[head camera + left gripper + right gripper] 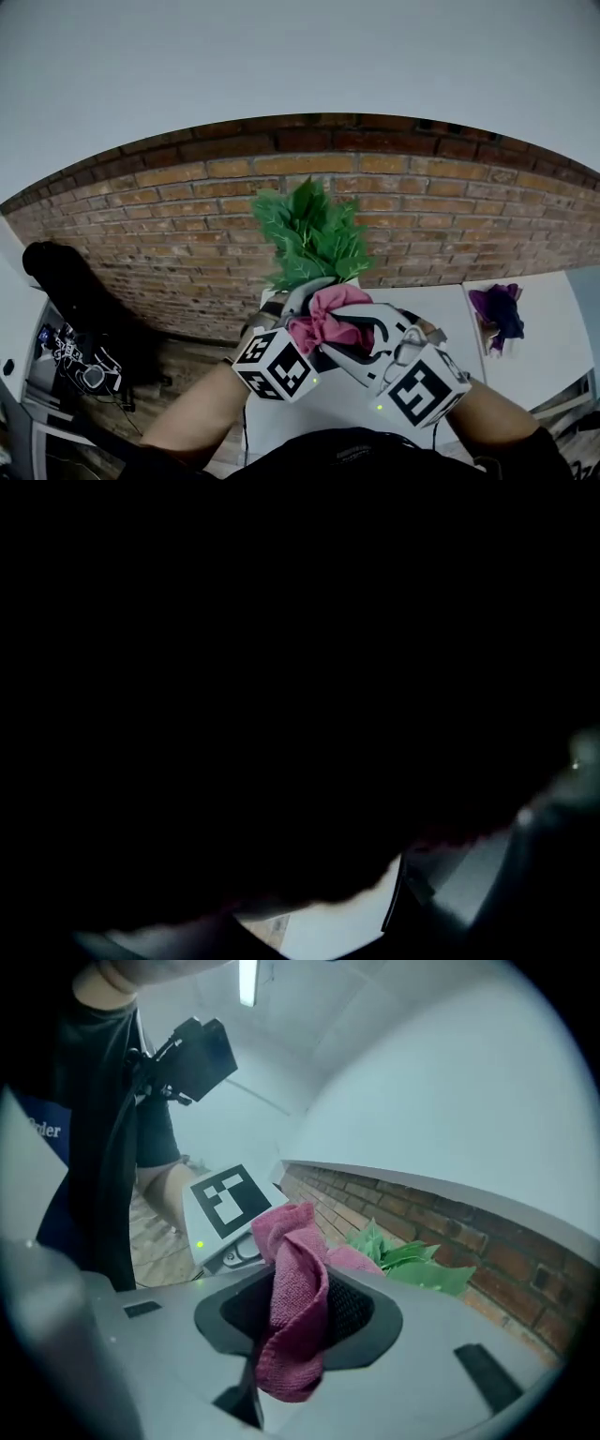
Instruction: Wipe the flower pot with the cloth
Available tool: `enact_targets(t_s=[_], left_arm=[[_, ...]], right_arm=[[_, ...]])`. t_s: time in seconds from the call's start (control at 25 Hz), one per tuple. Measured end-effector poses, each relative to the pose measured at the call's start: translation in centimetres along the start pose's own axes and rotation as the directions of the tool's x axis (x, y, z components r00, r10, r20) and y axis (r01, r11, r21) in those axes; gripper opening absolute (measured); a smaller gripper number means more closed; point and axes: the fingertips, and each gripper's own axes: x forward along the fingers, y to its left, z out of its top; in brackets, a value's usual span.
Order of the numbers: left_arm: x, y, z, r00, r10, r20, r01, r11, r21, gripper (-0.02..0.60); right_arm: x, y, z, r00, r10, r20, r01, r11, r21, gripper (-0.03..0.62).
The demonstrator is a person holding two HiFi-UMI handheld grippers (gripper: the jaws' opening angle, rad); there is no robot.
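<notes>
In the head view a green leafy plant (314,234) rises just beyond both grippers; its pot is hidden behind them and the cloth. A pink cloth (325,317) is bunched between the two grippers. My right gripper (295,1321) is shut on the pink cloth (292,1307), which hangs twisted through its jaws, with the plant leaves (412,1260) just past it. My left gripper (298,305) reaches up to the plant's base beside the cloth. The left gripper view is almost wholly black, covered by something close, so its jaws cannot be made out.
A red brick wall (169,225) runs behind the plant. The white table (544,319) extends right, bearing a purple cloth bundle (502,314). Black gear and cables (80,361) lie on the floor at left. A person in dark clothes (103,1147) fills the right gripper view's left.
</notes>
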Motion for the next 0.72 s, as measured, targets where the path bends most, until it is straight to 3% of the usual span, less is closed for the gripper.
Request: enact_targets(t_s=[0.28,0.48,0.72], left_arm=[[1.6,0.0,3.9,0.998,0.066,0.018,-0.066,0.998,0.022,0.581],[1.5,0.6,5.8,0.992,0.097,0.075,-0.096,0.995,-0.016,0.58],[-0.2,2.2,6.9,0.982,0.149,0.119,-0.145,0.988,-0.047,0.578]], right_arm=[[-4.2,-3.0,0.1,0.996,0.021,0.081,-0.023,1.0,0.02,0.123],[-6.2,-5.4,0.2,0.988,-0.009,0.156,-0.014,0.989,0.147,0.123],[-7.9,-7.3,-0.7,0.986,-0.053,0.157,0.012,0.968,0.251,0.123]])
